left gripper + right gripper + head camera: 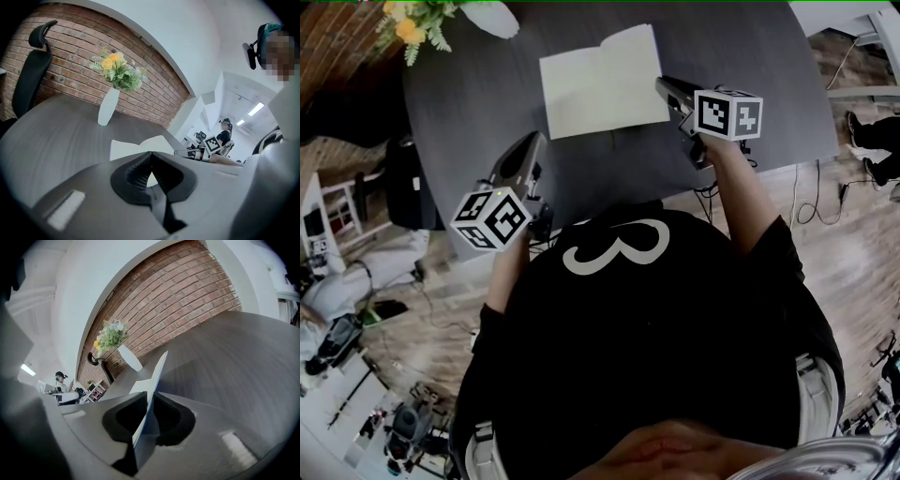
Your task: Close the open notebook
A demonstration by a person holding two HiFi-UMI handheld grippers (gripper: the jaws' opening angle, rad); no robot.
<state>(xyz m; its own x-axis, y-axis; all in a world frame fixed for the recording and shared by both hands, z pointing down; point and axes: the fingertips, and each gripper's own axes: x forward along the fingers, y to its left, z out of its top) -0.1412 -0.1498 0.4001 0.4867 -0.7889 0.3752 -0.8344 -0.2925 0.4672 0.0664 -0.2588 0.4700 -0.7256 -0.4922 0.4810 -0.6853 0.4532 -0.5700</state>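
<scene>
On dark table [750, 84], open cream notebook [600, 89], right leaf raised

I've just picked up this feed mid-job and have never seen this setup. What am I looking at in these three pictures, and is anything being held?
There is no robot here: a person holds a two-jaw gripper in each hand. The head view looks down from the person's head. The other two views ride on the grippers and look along their jaws. On the dark table lie an open notebook and a white vase of flowers. The right gripper is clamped on the notebook's right-hand edge. The left gripper is shut and holds nothing, beside the notebook's near left corner.
</scene>
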